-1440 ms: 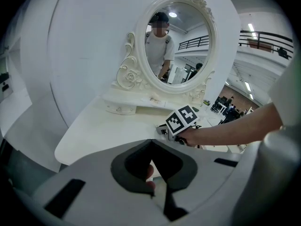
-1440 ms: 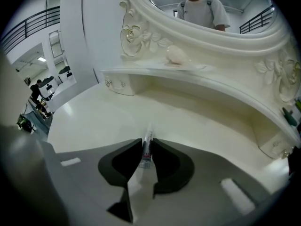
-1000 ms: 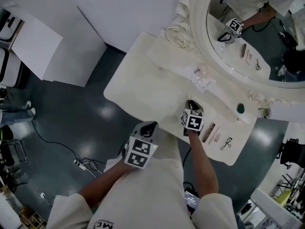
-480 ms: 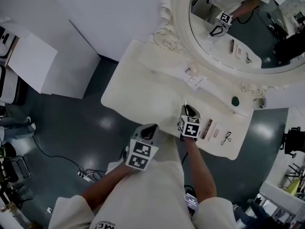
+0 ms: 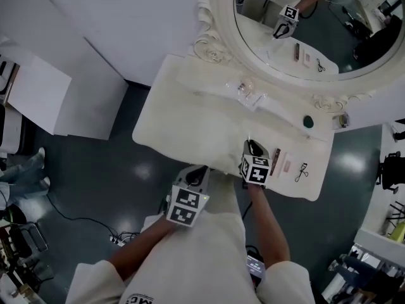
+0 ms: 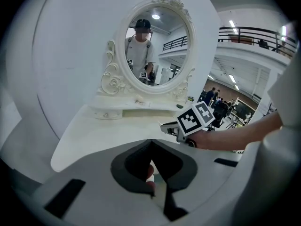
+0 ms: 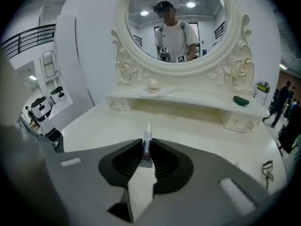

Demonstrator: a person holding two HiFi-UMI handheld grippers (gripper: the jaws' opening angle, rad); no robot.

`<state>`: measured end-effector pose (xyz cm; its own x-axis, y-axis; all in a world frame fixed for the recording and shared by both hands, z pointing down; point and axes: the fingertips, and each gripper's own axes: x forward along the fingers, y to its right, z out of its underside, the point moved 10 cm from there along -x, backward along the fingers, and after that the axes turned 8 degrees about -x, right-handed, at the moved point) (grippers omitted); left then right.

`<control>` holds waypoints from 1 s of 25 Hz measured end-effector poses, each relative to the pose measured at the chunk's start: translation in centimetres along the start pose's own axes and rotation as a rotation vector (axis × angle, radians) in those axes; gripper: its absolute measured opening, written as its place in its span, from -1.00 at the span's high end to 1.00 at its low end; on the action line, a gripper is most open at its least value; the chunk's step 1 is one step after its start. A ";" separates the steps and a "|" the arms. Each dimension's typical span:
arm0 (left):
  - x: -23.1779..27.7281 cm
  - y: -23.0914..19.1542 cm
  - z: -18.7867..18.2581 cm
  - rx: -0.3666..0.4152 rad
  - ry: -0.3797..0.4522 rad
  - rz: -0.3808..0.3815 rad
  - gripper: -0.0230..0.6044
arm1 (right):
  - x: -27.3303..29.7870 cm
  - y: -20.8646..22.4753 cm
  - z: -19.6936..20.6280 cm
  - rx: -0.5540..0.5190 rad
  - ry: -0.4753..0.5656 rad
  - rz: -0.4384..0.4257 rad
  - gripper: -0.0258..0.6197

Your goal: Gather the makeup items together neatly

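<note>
Our right gripper [image 7: 147,144] clamps a slim tube [image 7: 148,133], nozzle pointing along the jaws toward the mirror [image 7: 141,18] (left gripper [image 6: 151,144] closed, empty).

Mirror [image 5: 297,37] at the back of the surface [image 5: 190,125]; near its right end, a slim case [image 5: 286,166], eyelash curler [image 5: 301,171] just right.
</note>
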<state>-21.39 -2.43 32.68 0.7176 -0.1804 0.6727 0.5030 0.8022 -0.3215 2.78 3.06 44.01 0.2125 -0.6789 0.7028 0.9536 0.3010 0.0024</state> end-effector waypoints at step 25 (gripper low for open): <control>2.4 3.2 0.3 0.049 -0.053 0.044 0.91 | -2.7 2.1 2.3 0.094 0.017 0.047 0.73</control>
<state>-18.19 -0.16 33.51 0.7114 -0.1147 0.6933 0.4465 0.8357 -0.3198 3.73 7.08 43.71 0.2608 -0.6733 0.6918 0.9184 0.3939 0.0371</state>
